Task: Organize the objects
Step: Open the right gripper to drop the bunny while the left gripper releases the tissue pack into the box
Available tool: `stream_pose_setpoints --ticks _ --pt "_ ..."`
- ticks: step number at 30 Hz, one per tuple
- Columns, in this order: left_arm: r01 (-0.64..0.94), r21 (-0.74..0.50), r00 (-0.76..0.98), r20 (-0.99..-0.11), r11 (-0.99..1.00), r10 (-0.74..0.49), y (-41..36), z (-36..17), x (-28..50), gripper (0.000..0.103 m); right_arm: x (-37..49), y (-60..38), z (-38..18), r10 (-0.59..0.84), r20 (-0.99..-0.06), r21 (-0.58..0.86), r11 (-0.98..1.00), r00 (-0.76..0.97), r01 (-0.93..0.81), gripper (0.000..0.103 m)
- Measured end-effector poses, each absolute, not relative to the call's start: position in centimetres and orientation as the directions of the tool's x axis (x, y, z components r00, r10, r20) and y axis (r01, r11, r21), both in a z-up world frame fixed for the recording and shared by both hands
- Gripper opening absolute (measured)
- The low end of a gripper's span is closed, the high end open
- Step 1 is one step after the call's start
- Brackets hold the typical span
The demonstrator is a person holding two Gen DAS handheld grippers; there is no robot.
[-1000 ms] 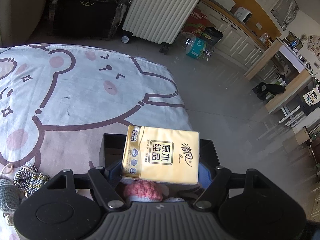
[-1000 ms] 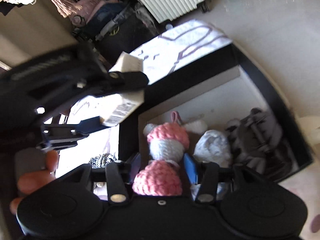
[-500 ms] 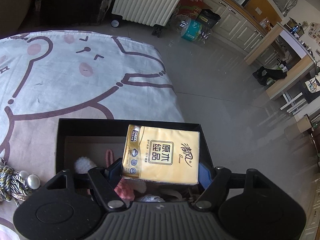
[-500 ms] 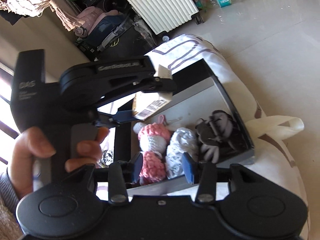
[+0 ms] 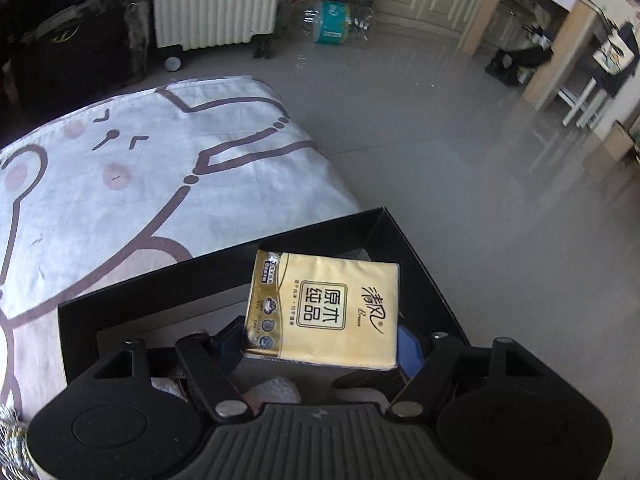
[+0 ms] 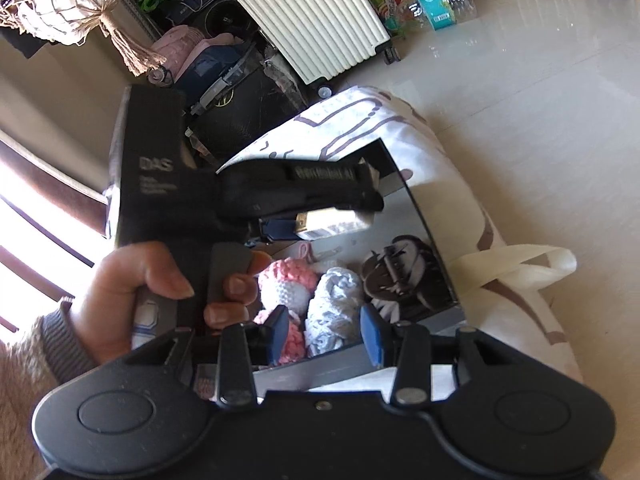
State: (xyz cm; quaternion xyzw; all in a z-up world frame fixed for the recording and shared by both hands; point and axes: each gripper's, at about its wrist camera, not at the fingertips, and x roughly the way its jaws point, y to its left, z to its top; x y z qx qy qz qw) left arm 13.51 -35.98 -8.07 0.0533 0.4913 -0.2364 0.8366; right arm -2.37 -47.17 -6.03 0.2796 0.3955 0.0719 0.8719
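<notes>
My left gripper (image 5: pixel 320 346) is shut on a yellow tissue pack (image 5: pixel 324 312) and holds it over the open black box (image 5: pixel 224 276). The right wrist view shows that gripper (image 6: pixel 320 196) and the tissue pack (image 6: pixel 332 222) above the box (image 6: pixel 420 220), with a person's hand (image 6: pixel 160 292) on its handle. Inside lie a pink crochet toy (image 6: pixel 286 276), a white knitted piece (image 6: pixel 334 300) and a dark claw clip (image 6: pixel 400 276). My right gripper (image 6: pixel 326 332) hovers at the box's near edge. Its jaws are closing, and nothing is pressed between them.
The box sits on a bear-printed cloth (image 5: pixel 120 168) near its edge, with tiled floor (image 5: pixel 460 140) beyond. A white ribbed suitcase (image 5: pixel 216 0) and a pack of bottles (image 5: pixel 332 24) stand behind. A cream bag handle (image 6: pixel 520 268) lies right of the box. Rope (image 5: pixel 12 448) lies at the lower left.
The left gripper carried the tissue pack further over the box and rolled. The right gripper drew back from the pink toy, which now lies in the box, and its jaws narrowed.
</notes>
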Motion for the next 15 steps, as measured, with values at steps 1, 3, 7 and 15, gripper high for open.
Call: stream_pose_setpoints --ticks 1,3,7,15 --pt "0.468 -0.128 0.399 -0.852 0.875 -0.338 -36.2 -8.3 13.5 0.075 -2.4 -47.3 -6.0 0.347 -0.648 0.549 0.830 0.677 0.100 0.042" --pt "0.460 -0.134 0.384 -0.862 0.878 -0.332 -36.3 -8.7 13.7 0.075 -2.4 -47.6 -6.1 0.356 -0.643 0.567 0.817 0.678 0.109 0.042" --pt "0.322 -0.260 0.320 -0.875 0.910 -0.363 -35.5 -9.5 14.7 0.076 -2.4 -47.6 -6.1 0.358 -0.643 0.569 0.815 0.677 0.110 0.042" --pt "0.244 -0.417 0.234 -0.851 0.875 -0.471 -34.4 -9.1 14.7 0.089 -2.6 -47.8 -6.0 0.357 -0.641 0.574 0.811 0.679 0.116 0.042"
